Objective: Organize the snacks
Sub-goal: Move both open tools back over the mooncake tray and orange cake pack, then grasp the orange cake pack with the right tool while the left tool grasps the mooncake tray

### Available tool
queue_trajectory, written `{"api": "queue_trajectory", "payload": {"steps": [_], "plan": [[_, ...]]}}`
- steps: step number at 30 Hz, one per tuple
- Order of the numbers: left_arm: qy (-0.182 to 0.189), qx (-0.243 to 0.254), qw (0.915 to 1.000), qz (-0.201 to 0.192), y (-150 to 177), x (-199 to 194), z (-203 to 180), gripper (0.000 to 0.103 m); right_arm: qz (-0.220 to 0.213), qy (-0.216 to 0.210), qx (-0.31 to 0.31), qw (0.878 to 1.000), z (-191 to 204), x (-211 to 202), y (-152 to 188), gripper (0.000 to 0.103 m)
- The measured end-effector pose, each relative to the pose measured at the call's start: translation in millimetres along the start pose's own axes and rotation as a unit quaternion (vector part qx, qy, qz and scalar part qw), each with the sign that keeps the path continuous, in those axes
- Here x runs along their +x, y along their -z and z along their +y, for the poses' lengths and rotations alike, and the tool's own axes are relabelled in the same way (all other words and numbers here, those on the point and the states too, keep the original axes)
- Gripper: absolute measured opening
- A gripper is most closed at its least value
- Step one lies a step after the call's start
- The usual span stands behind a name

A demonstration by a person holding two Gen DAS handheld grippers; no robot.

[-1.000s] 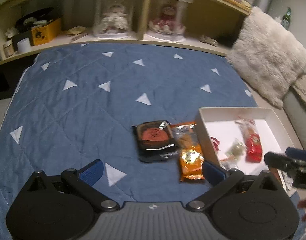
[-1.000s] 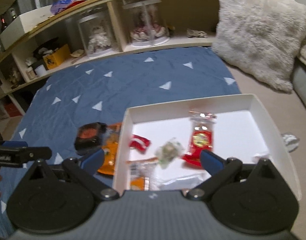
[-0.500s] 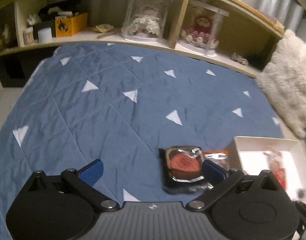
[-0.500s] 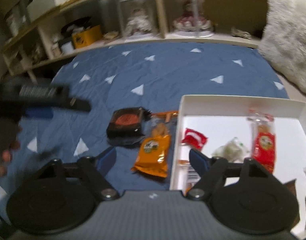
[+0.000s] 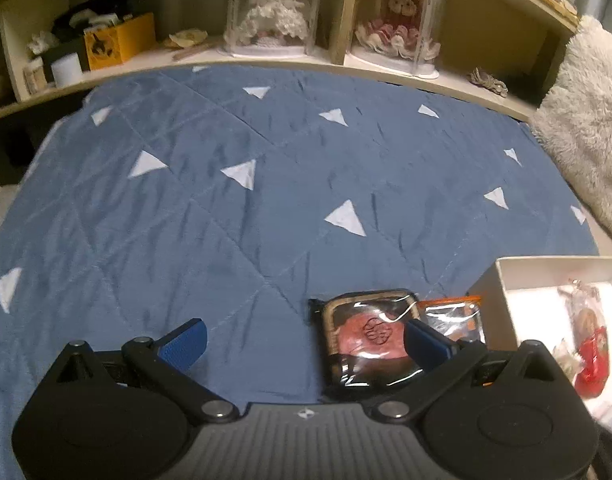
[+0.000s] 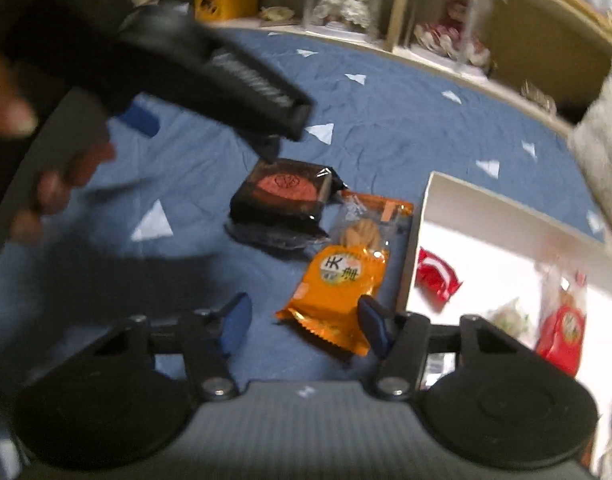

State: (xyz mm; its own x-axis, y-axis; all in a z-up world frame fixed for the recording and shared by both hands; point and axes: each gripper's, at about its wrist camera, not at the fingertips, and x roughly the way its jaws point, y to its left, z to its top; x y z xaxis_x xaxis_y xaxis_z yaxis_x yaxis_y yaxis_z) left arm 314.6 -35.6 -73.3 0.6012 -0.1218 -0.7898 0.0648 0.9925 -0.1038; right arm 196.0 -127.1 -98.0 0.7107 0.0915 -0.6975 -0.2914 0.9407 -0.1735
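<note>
Much open blue quilt (image 5: 234,216) stretches far and left. At the right edge sits the white box (image 6: 422,216), with the orange packet (image 6: 338,280) and black cake pack (image 6: 286,196) just left of its wall. Left gripper (image 5: 304,340) gapes wide, empty. Right gripper (image 6: 304,320) has been closing, pads clear of the packet.

quilt (image 5: 266,208): blue, white triangles | box (image 6: 506,276): white | dark packet (image 6: 284,194): black, red disc | snack packet (image 6: 338,284): orange | gripper pads (image 5: 184,344): blue
</note>
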Motion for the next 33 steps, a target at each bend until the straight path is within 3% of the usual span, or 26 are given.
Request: {"api": "queue_trajectory", "payload": {"steps": [6, 10, 15, 28, 33], "plan": [[0.002, 0.009, 0.9998, 0.019, -3, 19, -17, 0.103, 0.012, 0.054, -0.088, 0.995, 19, 4, 9, 0.056], [0.005, 0.005, 0.9993, 0.036, 2, 35, -27, 0.103, 0.018, 0.09, -0.133, 0.987, 27, 5, 15, 0.035], [-0.013, 0.031, 0.9986, 0.042, 12, 45, -33, 0.103, 0.015, 0.075, -0.136, 0.988, 25, -7, 17, 0.033], [-0.035, 0.016, 0.9987, 0.033, 13, 46, -17, 0.103, 0.034, -0.01, -0.131, 0.991, 35, -51, 39, 0.031], [-0.03, 0.029, 0.9972, 0.062, 14, 54, -14, 0.103, 0.03, -0.047, -0.094, 0.994, 32, -63, 45, 0.032]]}}
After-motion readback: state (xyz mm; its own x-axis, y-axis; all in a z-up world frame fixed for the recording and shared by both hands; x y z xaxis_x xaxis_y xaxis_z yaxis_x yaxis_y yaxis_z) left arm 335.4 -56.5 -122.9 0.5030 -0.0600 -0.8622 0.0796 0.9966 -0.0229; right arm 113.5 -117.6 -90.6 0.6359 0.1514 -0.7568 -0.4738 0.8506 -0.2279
